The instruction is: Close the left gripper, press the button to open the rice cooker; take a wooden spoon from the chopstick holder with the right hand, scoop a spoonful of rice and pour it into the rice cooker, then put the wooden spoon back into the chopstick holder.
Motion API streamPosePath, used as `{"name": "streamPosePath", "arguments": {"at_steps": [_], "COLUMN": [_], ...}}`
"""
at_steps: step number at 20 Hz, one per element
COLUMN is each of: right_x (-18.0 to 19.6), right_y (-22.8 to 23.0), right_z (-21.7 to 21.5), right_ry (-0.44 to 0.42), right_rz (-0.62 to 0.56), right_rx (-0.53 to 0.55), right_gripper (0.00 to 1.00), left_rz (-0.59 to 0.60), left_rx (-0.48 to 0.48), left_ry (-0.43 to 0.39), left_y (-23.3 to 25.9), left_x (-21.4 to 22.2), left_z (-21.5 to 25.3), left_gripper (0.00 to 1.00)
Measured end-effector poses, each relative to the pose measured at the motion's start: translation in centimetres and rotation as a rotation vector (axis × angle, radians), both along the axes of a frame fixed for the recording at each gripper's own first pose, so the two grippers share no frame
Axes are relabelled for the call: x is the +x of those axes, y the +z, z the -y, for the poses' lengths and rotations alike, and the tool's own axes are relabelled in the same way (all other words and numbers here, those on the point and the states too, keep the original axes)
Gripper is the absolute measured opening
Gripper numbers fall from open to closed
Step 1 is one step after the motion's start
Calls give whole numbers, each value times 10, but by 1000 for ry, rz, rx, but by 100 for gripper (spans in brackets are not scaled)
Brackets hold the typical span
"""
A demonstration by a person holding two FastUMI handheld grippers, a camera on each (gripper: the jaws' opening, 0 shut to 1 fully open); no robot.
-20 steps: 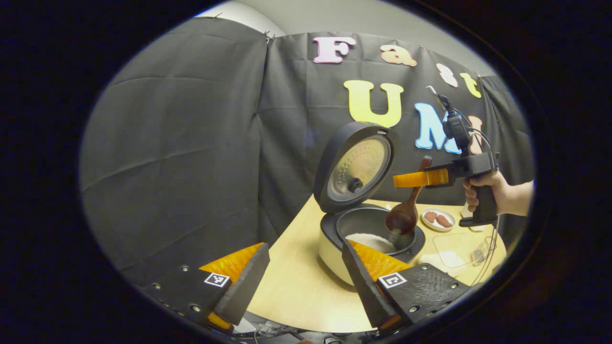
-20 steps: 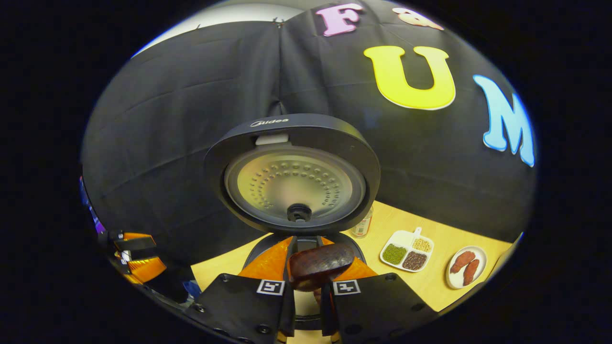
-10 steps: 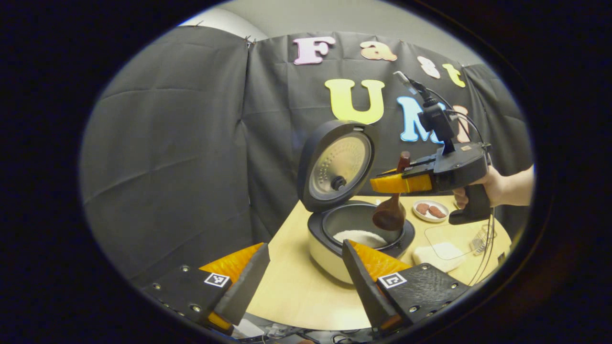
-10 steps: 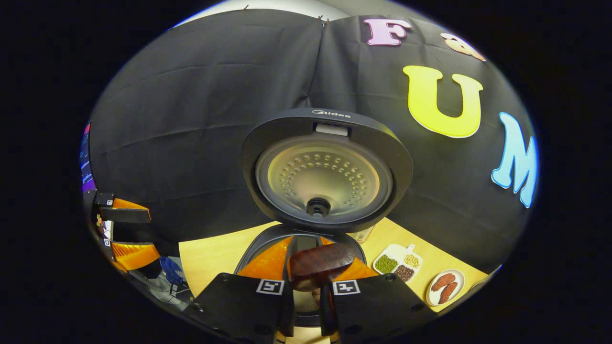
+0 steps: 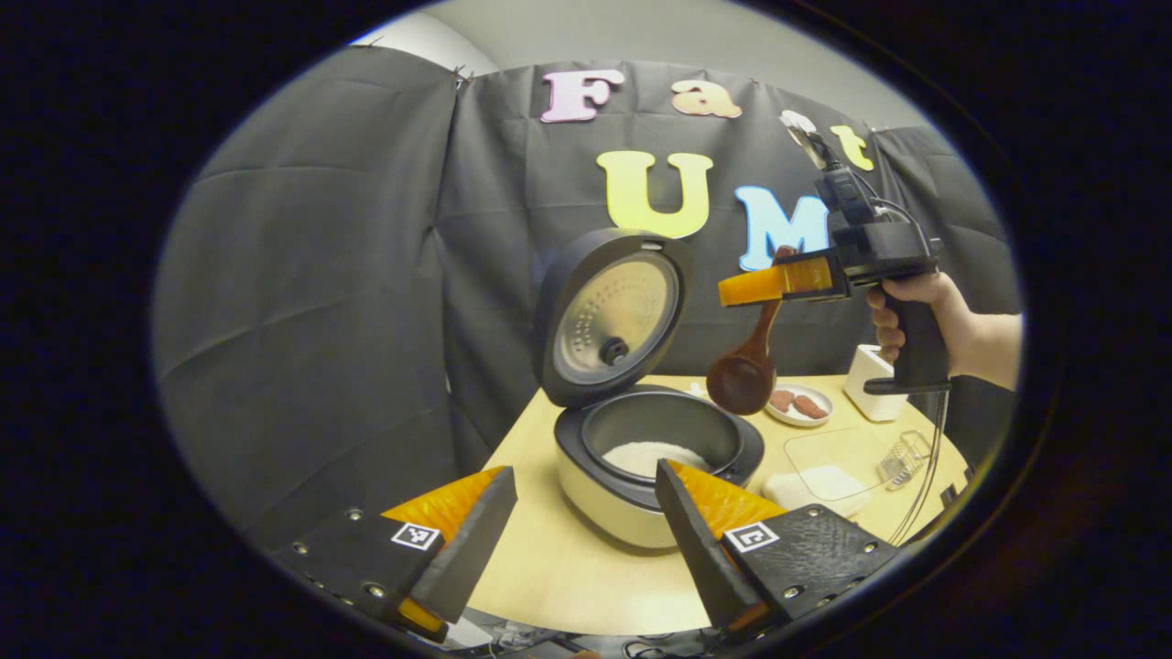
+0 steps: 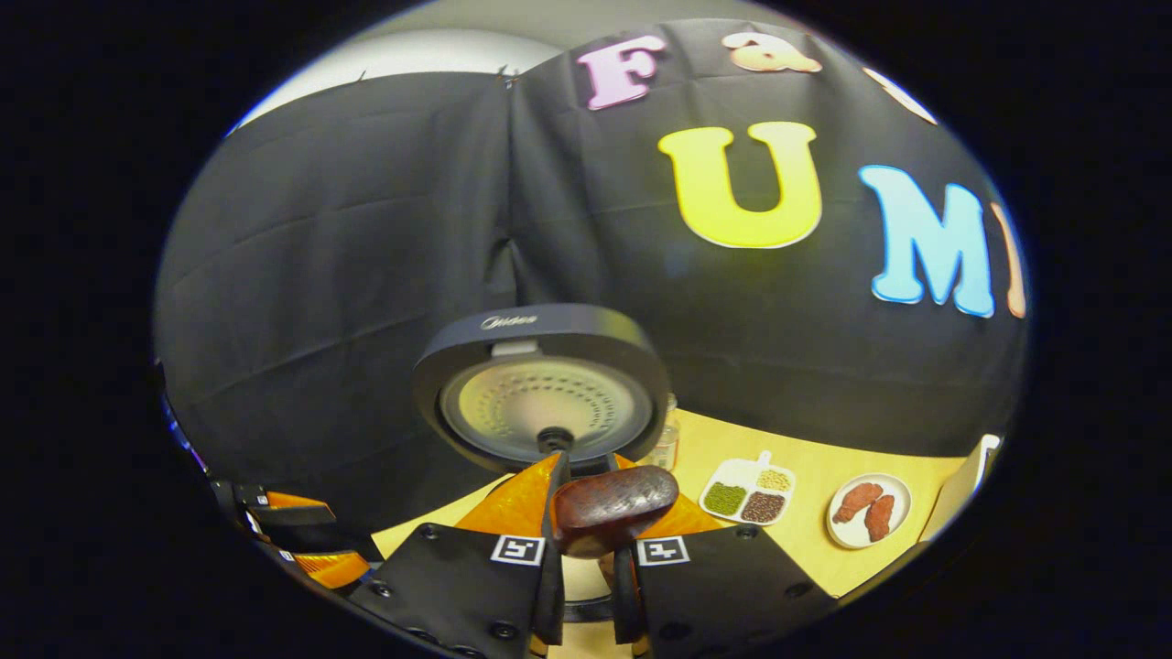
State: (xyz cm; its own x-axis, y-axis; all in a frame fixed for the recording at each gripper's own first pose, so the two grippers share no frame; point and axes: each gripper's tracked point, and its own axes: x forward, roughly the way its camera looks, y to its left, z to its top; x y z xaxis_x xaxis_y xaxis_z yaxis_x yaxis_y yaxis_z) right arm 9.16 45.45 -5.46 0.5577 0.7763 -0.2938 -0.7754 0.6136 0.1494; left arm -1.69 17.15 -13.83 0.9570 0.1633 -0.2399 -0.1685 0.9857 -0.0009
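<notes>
Above the open rice cooker point(image 5: 641, 458), to its right, the right gripper point(image 5: 732, 295) clamps the wooden spoon point(image 5: 746, 371) by its handle, bowl hanging down. Before the cooker, the left gripper point(image 5: 581, 513) is spread wide, empty.

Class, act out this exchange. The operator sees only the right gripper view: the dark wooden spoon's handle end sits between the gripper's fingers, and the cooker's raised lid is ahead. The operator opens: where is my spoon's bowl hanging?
Observer: In the left gripper view, the bowl of the dark wooden spoon hangs in the air above the far rim of the open black-and-cream rice cooker, touching nothing.
Operator: Is there anything in the pot?
Observer: Yes, white rice lies in its bottom.
Operator: What sits beside the cooker?
Observer: A clear shallow tray sits on the pale wooden table, towards the table's edge.
</notes>
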Motion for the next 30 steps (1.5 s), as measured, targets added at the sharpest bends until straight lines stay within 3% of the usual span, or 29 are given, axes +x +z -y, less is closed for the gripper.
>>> {"name": "streamPosePath", "arguments": {"at_steps": [5, 6, 9, 13, 15, 16, 17, 18, 19, 21, 23, 30], "right_x": [37, 43, 62, 83, 90, 93, 95, 96, 98, 94, 95, 91], "right_y": [23, 25, 26, 18, 12, 6, -2, -9, -16, -32, -48, -99], "right_z": [84, 105, 169, 249, 286, 304, 322, 338, 353, 380, 403, 451], "right_ry": [-179, -216, -326, -468, -523, -545, -568, -591, -610, -648, -680, -694], "right_rz": [-35, -43, -81, -153, -173, -191, -210, -231, -253, -299, -336, -446], "right_rx": [90, 106, 160, 225, 250, 256, 264, 274, 285, 303, 314, 312], "right_gripper": [23, 23, 19, 23, 19, 22, 19, 23, 19, 23, 23, 22], "left_rz": [-5, -2, 13, 20, 30, 26, 19, 10, 0, -16, -29, -43], "left_rx": [-10, -12, -14, -43, -75, -84, -87, -85, -79, -67, -60, -78], "left_ry": [-82, -100, -140, -133, -123, -117, -113, -111, -107, -105, -103, -86], "left_y": [3, 6, 19, 32, 38, 39, 38, 38, 37, 35, 36, 44], "left_x": [35, 43, 62, 82, 86, 88, 90, 91, 91, 94, 98, 99], "left_z": [39, 49, 82, 120, 137, 143, 149, 154, 159, 170, 185, 241], "left_gripper": [99, 94, 94, 96, 97, 95, 94, 96, 97, 94, 96, 96]}}
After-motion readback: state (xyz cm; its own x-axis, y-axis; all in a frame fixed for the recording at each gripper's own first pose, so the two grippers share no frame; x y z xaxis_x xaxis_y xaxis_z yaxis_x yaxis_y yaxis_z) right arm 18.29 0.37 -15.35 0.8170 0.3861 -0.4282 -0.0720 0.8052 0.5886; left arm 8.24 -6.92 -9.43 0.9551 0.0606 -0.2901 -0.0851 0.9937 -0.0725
